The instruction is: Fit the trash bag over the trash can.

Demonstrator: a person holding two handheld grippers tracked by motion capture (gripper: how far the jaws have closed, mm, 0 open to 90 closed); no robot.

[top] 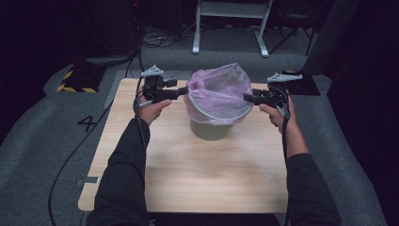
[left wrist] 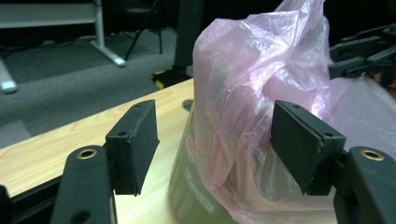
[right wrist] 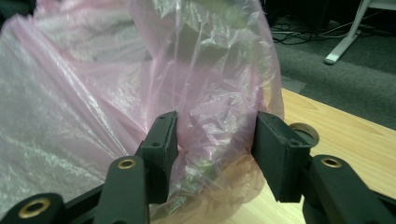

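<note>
Dark curtains and grey carpet ring a pale wooden table (top: pixel 188 174), and near its far middle stands a small grey-green bin (top: pixel 211 128) lined with a thin pink plastic bag (top: pixel 217 92). The bag's mouth billows up above the rim, crumpled and translucent. It looks very light, limp and slippery, likely to tear if yanked and to slide out of a shallow pinch. The best hold seems to be a bunched fold of film just above the rim, on opposite sides, so the pull stays even. The bin itself looks light too and may lift or tip with the bag.

At the bag's left side sits the left gripper (left wrist: pixel 215 144), jaws spread wide with a gathered fold of film between them, not yet pinched. On the opposite side the right gripper (right wrist: pixel 215 151) is also spread, its jaws flanking crumpled film with gaps on both sides.
</note>
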